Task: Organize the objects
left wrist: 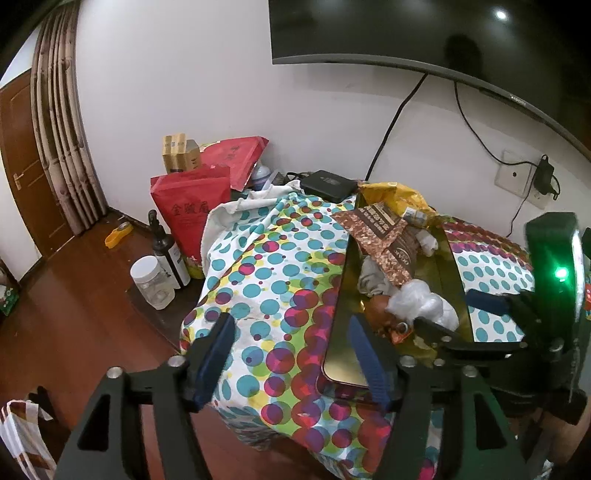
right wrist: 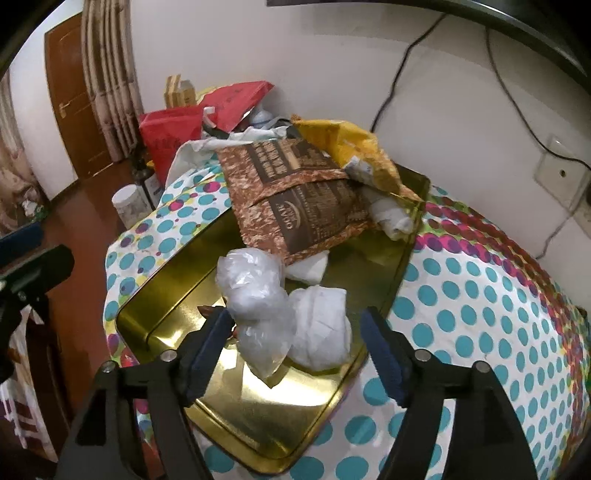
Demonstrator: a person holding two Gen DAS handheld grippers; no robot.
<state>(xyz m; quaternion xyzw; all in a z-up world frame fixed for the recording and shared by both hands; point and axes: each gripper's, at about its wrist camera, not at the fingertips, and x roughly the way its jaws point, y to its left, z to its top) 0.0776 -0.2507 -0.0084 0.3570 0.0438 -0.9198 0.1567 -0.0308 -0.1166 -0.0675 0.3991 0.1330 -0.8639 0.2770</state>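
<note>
Gold and shiny, the tin tray (right wrist: 258, 421) lies on the counter, on top of a cloth with coloured dots (right wrist: 480, 295). I can see a clear plastic bag (right wrist: 255, 291) bunched up in the middle of the tray. A white paper bundle (right wrist: 321, 325) sits right beside it, touching it. Behind them, a brown snack packet (right wrist: 306, 206) leans over the far end of the tray, and a yellow bag (right wrist: 354, 147) lies crumpled on top of that. A small white roll (right wrist: 391, 218) rests by the far right corner of the tray.

My right gripper (right wrist: 295, 347) hangs just over the near end of the tray. Its fingers (right wrist: 380, 354) are apart, with the clear bag and the white bundle between them, and the pads are not pressing on either one.

My left gripper (left wrist: 291, 354) is at the tray's left edge. Its fingers (left wrist: 214, 362) are wide apart and hold nothing. One finger is over the dotted cloth and the other is over the tray's rim.

Past the counter, on the left, stand a red bag (left wrist: 188, 214), a dark bottle (left wrist: 170, 258) and a jar with a white lid (left wrist: 151, 284). A black box (left wrist: 325, 184) sits at the back, under a big dark screen (left wrist: 406, 33) on the wall.
</note>
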